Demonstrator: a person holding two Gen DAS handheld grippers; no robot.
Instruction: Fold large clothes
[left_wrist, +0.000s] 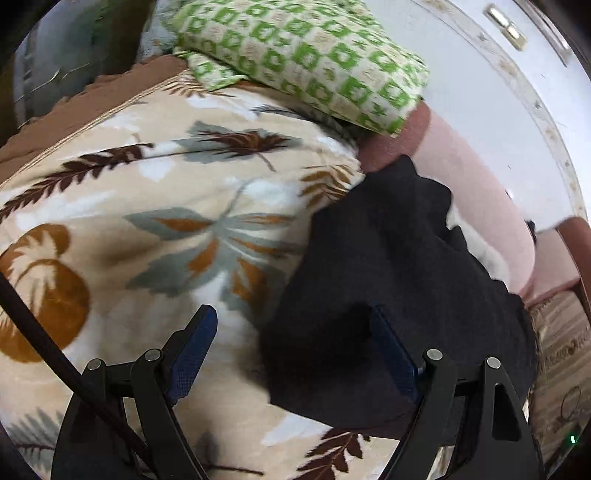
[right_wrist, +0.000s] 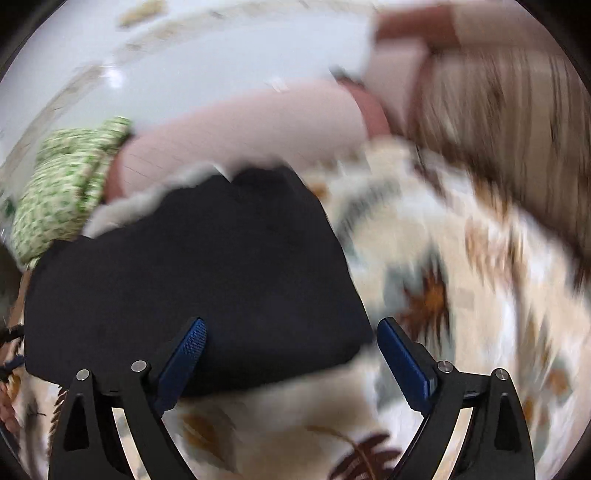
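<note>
A dark, folded garment (left_wrist: 388, 258) lies on a cream blanket printed with leaves (left_wrist: 147, 206). In the left wrist view my left gripper (left_wrist: 293, 317) hangs open just above the garment's left edge, one finger over the blanket and the other over the dark cloth. The right wrist view is blurred. There the same garment (right_wrist: 203, 266) fills the left half, and my right gripper (right_wrist: 291, 326) stands wide open over its lower right corner. Nothing is pinched by either gripper.
A green-and-cream patterned pillow (left_wrist: 306, 59) rests at the far end of the blanket, beside a pink padded bolster (left_wrist: 476, 199) along a white wall (left_wrist: 480, 92). A black cable (left_wrist: 55, 354) crosses the lower left. Striped brownish bedding (right_wrist: 517, 140) lies at the right.
</note>
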